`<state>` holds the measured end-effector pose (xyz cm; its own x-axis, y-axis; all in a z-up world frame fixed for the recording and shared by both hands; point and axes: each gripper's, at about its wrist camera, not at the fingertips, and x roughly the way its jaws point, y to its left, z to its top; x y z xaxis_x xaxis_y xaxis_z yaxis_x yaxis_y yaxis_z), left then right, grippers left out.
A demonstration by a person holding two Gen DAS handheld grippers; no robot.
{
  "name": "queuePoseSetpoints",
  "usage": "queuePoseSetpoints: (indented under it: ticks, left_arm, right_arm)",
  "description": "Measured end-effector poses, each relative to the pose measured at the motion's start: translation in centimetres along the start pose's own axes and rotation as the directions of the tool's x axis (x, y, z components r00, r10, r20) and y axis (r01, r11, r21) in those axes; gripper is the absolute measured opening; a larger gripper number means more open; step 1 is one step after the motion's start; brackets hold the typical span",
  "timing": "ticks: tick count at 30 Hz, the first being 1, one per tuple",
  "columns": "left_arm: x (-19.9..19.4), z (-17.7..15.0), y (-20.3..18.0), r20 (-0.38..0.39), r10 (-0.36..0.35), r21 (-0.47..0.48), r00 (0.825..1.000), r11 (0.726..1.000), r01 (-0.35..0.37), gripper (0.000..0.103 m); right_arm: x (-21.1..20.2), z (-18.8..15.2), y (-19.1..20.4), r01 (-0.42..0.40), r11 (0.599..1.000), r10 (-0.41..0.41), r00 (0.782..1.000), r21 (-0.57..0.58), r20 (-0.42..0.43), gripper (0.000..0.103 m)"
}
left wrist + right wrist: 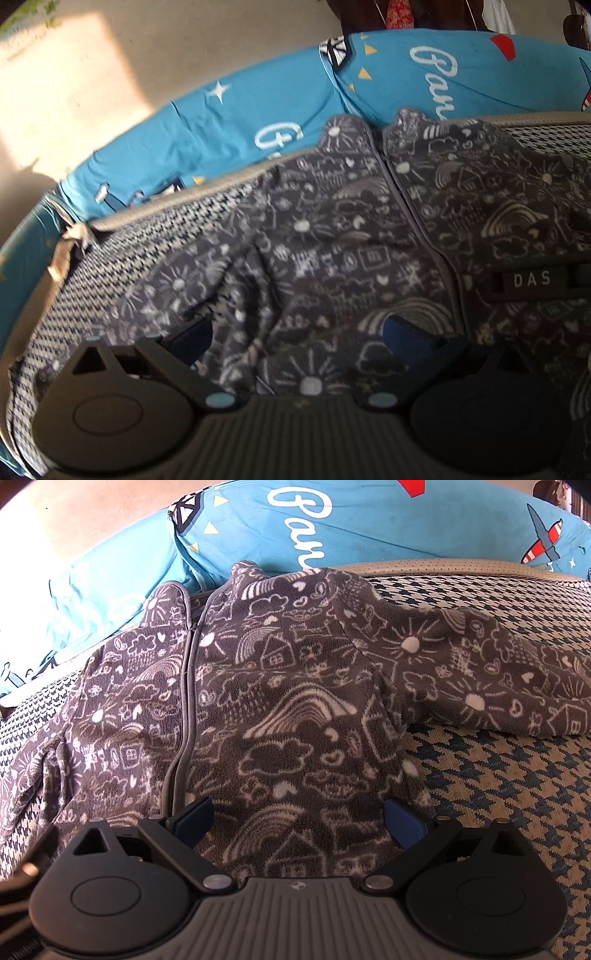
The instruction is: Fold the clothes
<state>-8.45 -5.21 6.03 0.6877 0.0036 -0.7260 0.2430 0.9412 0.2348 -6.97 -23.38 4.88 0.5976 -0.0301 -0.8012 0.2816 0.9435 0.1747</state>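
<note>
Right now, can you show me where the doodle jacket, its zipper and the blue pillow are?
doodle jacket [295, 716], right wrist view, on the chest panel.
zipper [186, 701], right wrist view, midway down its grey line.
blue pillow [406, 528], right wrist view, on its plain blue cover.

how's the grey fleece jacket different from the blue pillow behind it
The fleece jacket is dark grey with small white doodles; the pillow is bright blue with large white script and a red plane. The jacket lies flat on the houndstooth cover; the pillow sits plump behind its collar. Both are printed fabric.
</note>
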Motion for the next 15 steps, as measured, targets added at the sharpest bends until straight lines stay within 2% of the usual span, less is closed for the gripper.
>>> queuePoseSetpoints:
  ticks: [3, 6, 11, 13, 15]
  left_arm:
    - [0.8, -0.1, 0.7, -0.073, -0.072, -0.052, 0.995, 0.996, 0.068, 0.103]
    - [1.5, 0.0, 1.4, -0.138, -0.152, -0.101, 0.979, 0.985, 0.139, 0.103]
    - [2.7, 0.3, 2.7, -0.218, -0.335, -0.218, 0.917, 0.932, 0.289, 0.103]
    - [3.0, 0.5, 2.9, -0.244, -0.372, -0.220, 0.895, 0.921, 0.323, 0.103]
    - [3.2, 0.6, 3.1, -0.260, -0.393, -0.221, 0.882, 0.913, 0.342, 0.103]
  right_arm:
    - [0.0, 0.0, 0.0, 0.000, 1.000, 0.000, 1.000, 0.001, 0.000, 0.100]
    - [0.0, 0.0, 0.0, 0.001, 1.000, -0.001, 1.000, 0.001, 0.000, 0.100]
    - [-0.1, 0.1, -0.1, -0.007, 1.000, 0.007, 1.000, 0.012, -0.001, 0.100]
    - [-0.2, 0.2, -0.2, -0.012, 1.000, 0.012, 1.000, 0.016, -0.002, 0.100]
    - [-0.3, 0.3, -0.3, -0.019, 1.000, 0.019, 1.000, 0.021, -0.003, 0.100]
